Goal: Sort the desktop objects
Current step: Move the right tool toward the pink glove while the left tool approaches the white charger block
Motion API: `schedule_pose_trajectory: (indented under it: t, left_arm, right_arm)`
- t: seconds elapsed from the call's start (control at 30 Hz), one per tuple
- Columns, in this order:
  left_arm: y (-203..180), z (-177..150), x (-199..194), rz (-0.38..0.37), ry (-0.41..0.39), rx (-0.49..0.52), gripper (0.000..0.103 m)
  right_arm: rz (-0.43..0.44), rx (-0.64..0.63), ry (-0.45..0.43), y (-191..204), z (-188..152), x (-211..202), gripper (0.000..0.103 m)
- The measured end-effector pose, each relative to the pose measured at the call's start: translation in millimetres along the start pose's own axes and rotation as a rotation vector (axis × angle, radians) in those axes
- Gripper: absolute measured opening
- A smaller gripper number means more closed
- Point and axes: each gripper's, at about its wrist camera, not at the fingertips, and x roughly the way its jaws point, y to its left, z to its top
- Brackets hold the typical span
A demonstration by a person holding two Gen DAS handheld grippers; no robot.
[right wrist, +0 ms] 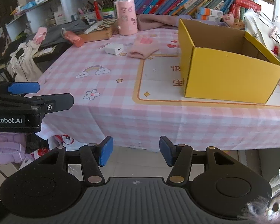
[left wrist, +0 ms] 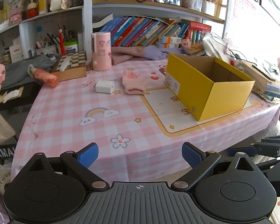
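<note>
Boxy yellow cardboard box [left wrist: 211,85], soft pink sock [left wrist: 133,83], perhaps knitted, glossy checked tablecloth [left wrist: 69,112]

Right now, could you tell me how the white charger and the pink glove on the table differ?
The charger is a small, hard white block with sharp edges; the glove is soft, pink and crumpled, and looks larger. The charger lies farther from the yellow box; the glove lies between them. Both rest on the checked tablecloth, outside the box, untouched by either gripper.

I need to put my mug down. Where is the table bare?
Bare: the near checked cloth, bounded by the table edge, the white charger and the yellow box. Crowded: the back edge, around the pink canister and chessboard.
</note>
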Motion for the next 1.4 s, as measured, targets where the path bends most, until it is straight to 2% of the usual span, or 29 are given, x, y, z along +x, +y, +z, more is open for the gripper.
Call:
schedule_pose_trajectory:
  t: [0.47,0.77,1.0,1.4]
  left_arm:
    - [28,3,-4,0.044,-0.012,-0.039,0.098]
    - [48,6,0,0.100,-0.032,-0.091,0.098]
    - [56,23,23,0.115,-0.041,-0.106,0.098]
    - [64,63,78,0.113,-0.025,-0.099,0.098]
  right_arm:
    - [0.041,-0.091,0.009,25,21,18,0.053]
    - [0.041,-0.134,-0.031,36,39,33,0.053]
    - [0.028,-0.163,-0.051,33,60,52,0.053]
    - [0.030,-0.117,-0.050,8,114,99,0.053]
